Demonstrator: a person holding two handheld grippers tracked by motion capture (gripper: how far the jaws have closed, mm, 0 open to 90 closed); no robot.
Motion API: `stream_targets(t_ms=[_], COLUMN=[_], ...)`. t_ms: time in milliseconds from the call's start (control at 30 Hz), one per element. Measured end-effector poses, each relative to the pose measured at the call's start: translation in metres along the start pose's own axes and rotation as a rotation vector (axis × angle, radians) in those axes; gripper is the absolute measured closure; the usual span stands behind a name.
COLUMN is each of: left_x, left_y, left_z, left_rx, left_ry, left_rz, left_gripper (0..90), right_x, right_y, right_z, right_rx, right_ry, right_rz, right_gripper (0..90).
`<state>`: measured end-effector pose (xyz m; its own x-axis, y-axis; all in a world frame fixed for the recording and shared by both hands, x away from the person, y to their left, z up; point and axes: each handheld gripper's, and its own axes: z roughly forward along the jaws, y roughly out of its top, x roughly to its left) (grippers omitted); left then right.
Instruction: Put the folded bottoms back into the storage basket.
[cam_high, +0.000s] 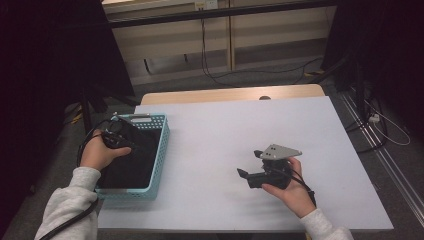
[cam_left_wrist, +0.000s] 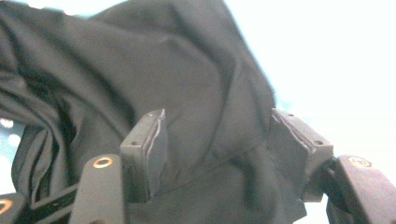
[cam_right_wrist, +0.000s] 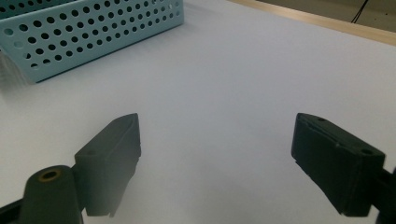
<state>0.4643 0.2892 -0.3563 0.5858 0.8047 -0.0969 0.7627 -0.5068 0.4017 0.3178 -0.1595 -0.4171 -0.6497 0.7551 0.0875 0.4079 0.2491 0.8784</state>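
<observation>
A dark cloth (cam_high: 131, 162) lies crumpled inside a light blue perforated basket (cam_high: 161, 145) at the table's left side. My left gripper (cam_high: 119, 136) hovers over the basket's far end. In the left gripper view its jaws stand apart just above the folds of the cloth (cam_left_wrist: 163, 70), and the left gripper (cam_left_wrist: 224, 140) pads press on nothing. My right gripper (cam_high: 248, 163) is held low over the white table top at the right, pointing left. It is open, and the right gripper (cam_right_wrist: 215, 154) has only bare table between its jaws.
The white table top (cam_high: 225, 125) spreads between basket and right hand. The basket's holed wall (cam_right_wrist: 93, 32) stands ahead of the right gripper. A wooden strip (cam_high: 230, 94) runs along the table's far edge. Cables (cam_high: 215, 75) lie on the floor beyond.
</observation>
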Motion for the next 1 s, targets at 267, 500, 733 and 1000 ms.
stream_targets(t_ms=[267,500,733,1000], left_x=[-0.022,-0.036,-0.046,-0.058], left_y=[0.015,0.024,0.031,0.037], left_z=[-0.007,-0.009,-0.012,-0.015], left_rx=[-0.019,-0.032,-0.041,-0.062], left_ry=[-0.025,-0.053,-0.060,-0.079], left_rz=[0.049,0.076,0.100,0.116], left_gripper=[31.1,29.8,29.5,29.1], right_x=[-0.010,-0.018,-0.024,-0.029], right_y=[-0.008,-0.013,-0.019,-0.023], right_z=[-0.011,-0.018,-0.024,-0.030], right_rx=[0.008,0.009,0.019,0.027], right_ry=[-0.017,-0.027,-0.034,-0.042], right_rz=[0.011,0.025,0.029,0.027], right_gripper=[15.3,15.3,15.3,15.3])
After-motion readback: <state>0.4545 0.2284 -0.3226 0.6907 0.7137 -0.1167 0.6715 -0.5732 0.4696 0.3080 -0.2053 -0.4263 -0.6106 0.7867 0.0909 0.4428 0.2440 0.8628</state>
